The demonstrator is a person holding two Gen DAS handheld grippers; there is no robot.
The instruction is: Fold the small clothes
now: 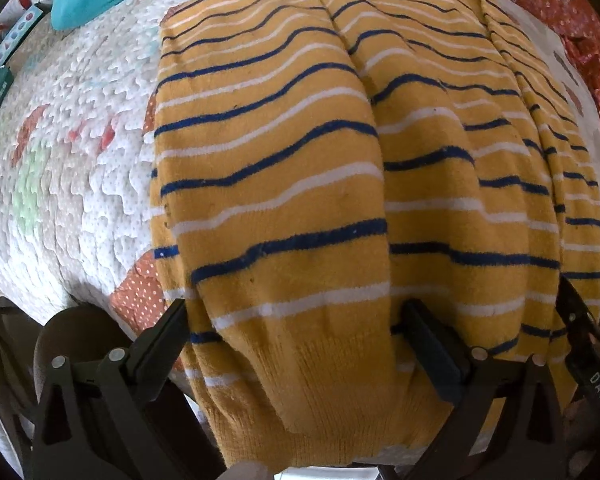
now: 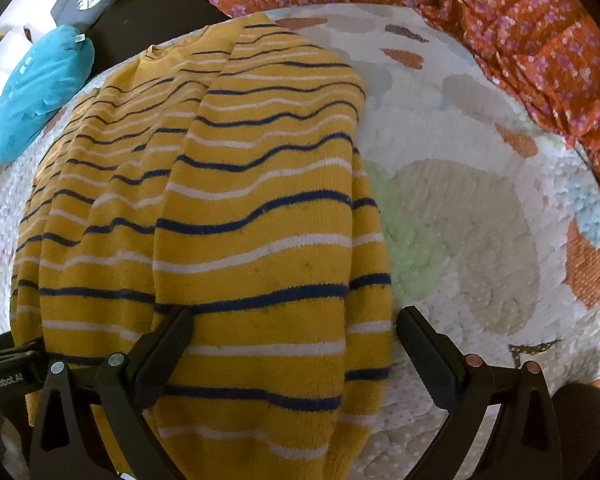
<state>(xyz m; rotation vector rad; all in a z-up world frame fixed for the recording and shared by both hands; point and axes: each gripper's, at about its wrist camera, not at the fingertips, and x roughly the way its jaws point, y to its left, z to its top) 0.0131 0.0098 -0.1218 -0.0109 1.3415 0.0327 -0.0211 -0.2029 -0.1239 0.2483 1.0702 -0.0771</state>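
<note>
Here the yellow sweater (image 1: 284, 200) with navy and white stripes lies on a quilted, patterned bedspread (image 1: 68, 168), its side parts folded in lengthwise and its ribbed hem nearest both cameras. The left gripper (image 1: 296, 332) has its jaws spread wide on either side of the hem's left folded panel; the right gripper (image 2: 296, 336) is likewise spread around the right panel, neither clamped. A teal garment (image 2: 40, 92) sits beyond the sweater's far left, and orange floral fabric (image 2: 500, 28) edges the bedspread.
</note>
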